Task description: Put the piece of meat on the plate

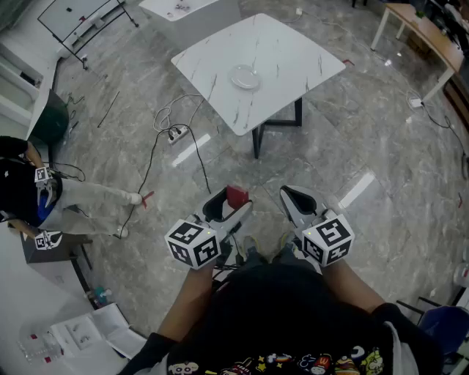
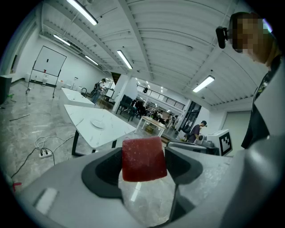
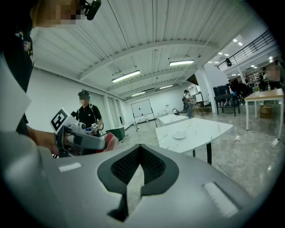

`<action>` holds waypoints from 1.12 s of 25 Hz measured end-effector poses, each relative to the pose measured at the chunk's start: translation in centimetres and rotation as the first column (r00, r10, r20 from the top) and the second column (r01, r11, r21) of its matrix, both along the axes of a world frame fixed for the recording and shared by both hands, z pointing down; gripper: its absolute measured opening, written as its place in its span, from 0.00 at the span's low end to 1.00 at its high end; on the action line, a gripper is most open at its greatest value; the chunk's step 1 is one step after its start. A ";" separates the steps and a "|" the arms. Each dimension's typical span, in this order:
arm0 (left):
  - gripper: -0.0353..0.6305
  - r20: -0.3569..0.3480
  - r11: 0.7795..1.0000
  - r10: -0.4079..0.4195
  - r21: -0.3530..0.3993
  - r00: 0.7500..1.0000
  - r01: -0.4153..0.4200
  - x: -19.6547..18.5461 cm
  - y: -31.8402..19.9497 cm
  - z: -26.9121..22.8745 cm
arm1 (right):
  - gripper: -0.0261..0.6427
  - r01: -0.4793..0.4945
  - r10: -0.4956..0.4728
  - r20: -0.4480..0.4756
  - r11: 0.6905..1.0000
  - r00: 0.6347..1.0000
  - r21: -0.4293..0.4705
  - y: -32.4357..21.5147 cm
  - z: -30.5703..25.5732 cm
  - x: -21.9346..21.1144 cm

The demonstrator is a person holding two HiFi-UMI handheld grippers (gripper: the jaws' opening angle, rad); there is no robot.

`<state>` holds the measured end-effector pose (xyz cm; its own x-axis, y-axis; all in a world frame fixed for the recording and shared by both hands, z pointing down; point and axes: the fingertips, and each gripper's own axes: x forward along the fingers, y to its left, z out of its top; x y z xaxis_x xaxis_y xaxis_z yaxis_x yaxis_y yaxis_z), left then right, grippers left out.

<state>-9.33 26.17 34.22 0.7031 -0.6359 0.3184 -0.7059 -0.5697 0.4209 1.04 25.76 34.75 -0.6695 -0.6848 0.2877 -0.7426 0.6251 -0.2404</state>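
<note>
My left gripper (image 1: pixel 230 199) is shut on a red cube of meat (image 1: pixel 237 195), held out in front of my body above the floor. The meat (image 2: pixel 143 159) fills the gap between the jaws in the left gripper view. My right gripper (image 1: pixel 296 200) sits beside it on the right, its jaws together with nothing between them (image 3: pixel 133 176). The white plate (image 1: pixel 245 76) rests on the white marble table (image 1: pixel 286 51) a few steps ahead. The plate (image 2: pixel 98 124) shows small and far off in the left gripper view, and the plate (image 3: pixel 179 135) appears likewise in the right gripper view.
A power strip and cables (image 1: pixel 174 134) lie on the floor left of the table. A seated person (image 1: pixel 44 198) is at the far left. Another white table (image 1: pixel 189 12) stands behind, and a wooden desk (image 1: pixel 425 33) is at the far right.
</note>
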 end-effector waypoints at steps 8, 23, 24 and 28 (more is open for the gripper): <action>0.66 -0.011 1.000 -0.002 0.010 1.000 0.002 2.1 -1.1 -0.7 | 0.07 0.007 -0.007 0.033 1.000 0.999 0.005 -0.4 -0.5 2.0; 0.66 0.005 0.998 -0.064 -0.009 0.998 0.064 7.9 -1.1 0.5 | 0.07 0.082 -0.082 0.059 0.997 0.995 0.004 -1.2 0.6 7.8; 0.66 0.005 0.998 -0.068 -0.009 0.998 0.068 8.0 -1.2 0.5 | 0.07 0.086 -0.087 0.059 0.996 0.995 0.006 -1.3 0.6 7.9; 0.66 0.004 0.997 -0.075 -0.007 0.997 0.075 8.4 -2.0 0.4 | 0.07 0.094 -0.093 0.059 0.996 0.994 -0.001 -2.0 0.8 8.3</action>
<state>-0.97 24.18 34.59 0.6521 -0.6846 0.3258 -0.7483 -0.5118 0.4221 9.29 23.78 35.51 -0.7463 -0.6173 0.2489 -0.6656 0.6900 -0.2845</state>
